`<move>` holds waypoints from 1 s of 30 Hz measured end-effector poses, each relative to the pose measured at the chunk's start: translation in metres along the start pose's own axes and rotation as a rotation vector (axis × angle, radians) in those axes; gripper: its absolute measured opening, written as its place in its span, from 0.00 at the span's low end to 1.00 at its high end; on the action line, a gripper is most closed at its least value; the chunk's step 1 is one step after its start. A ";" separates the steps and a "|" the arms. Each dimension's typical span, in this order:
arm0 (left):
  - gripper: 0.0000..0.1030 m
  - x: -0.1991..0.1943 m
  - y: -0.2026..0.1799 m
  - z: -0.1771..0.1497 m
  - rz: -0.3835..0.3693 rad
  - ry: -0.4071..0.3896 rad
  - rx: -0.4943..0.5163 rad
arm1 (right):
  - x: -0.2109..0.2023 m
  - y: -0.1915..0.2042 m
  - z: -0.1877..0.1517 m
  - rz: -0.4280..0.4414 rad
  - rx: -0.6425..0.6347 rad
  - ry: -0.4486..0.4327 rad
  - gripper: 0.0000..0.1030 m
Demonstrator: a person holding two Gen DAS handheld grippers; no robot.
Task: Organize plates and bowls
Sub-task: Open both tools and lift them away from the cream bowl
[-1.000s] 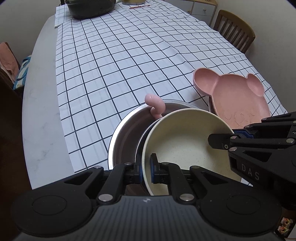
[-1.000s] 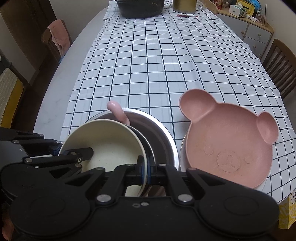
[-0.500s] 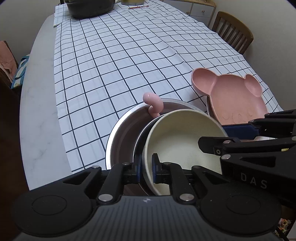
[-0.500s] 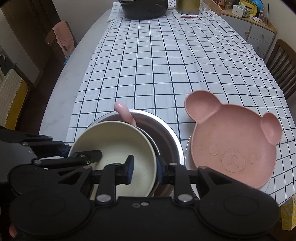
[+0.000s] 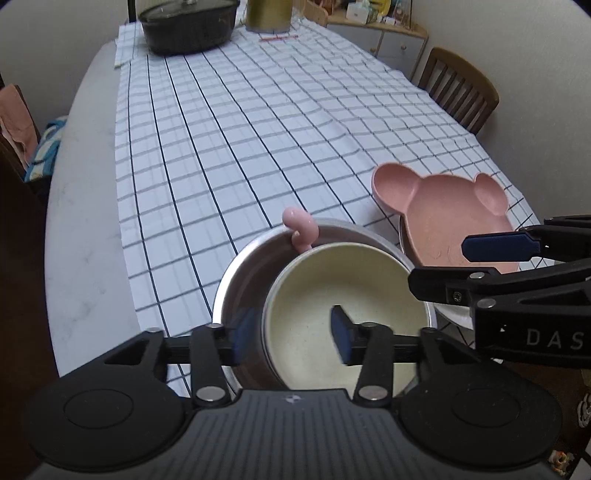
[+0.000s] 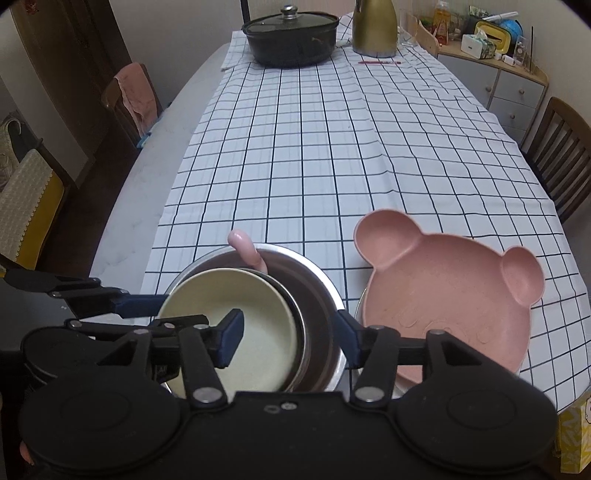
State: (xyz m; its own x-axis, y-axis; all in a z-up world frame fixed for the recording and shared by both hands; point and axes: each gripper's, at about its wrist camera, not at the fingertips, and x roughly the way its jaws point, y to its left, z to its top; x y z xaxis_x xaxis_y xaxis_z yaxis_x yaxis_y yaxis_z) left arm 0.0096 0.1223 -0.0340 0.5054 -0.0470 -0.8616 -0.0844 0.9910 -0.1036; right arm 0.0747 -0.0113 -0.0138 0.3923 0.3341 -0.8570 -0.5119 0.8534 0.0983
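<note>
A cream bowl (image 5: 347,291) (image 6: 229,314) lies nested in a steel bowl (image 5: 243,280) (image 6: 317,295) at the table's near edge. A pink curved handle (image 5: 301,229) (image 6: 247,251) sticks up at the steel bowl's far rim. My left gripper (image 5: 290,336) is open, its jaws on either side of the cream bowl's near-left rim. My right gripper (image 6: 288,336) is open, its jaws astride the bowls' near rims. A pink bear-shaped plate (image 5: 450,221) (image 6: 447,291) lies to the right on another dish.
A black-and-white checked tablecloth (image 6: 351,147) covers the long table. A black lidded pot (image 6: 291,35) and a gold jug (image 6: 375,26) stand at the far end. Wooden chairs (image 6: 557,155) flank both sides. A cabinet (image 6: 498,77) stands at the back right.
Both grippers have opened and let go of the cream bowl, which now rests lower inside the steel bowl. Both grippers have drawn back a little.
</note>
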 end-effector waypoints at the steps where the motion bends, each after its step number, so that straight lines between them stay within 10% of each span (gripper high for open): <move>1: 0.55 -0.004 0.000 0.000 0.002 -0.017 -0.001 | -0.003 -0.002 0.000 0.002 0.002 -0.006 0.55; 15: 0.70 -0.053 -0.006 -0.008 -0.007 -0.207 0.006 | -0.050 -0.007 -0.010 0.051 -0.029 -0.171 0.93; 30: 0.72 -0.062 -0.002 -0.037 0.034 -0.230 -0.035 | -0.071 -0.012 -0.050 0.015 -0.056 -0.344 1.00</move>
State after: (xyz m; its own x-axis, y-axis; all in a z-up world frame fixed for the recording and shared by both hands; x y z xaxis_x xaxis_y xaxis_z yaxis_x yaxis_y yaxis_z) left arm -0.0530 0.1191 0.0012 0.6839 0.0197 -0.7293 -0.1319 0.9865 -0.0970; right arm 0.0150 -0.0647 0.0203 0.6140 0.4694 -0.6345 -0.5567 0.8275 0.0734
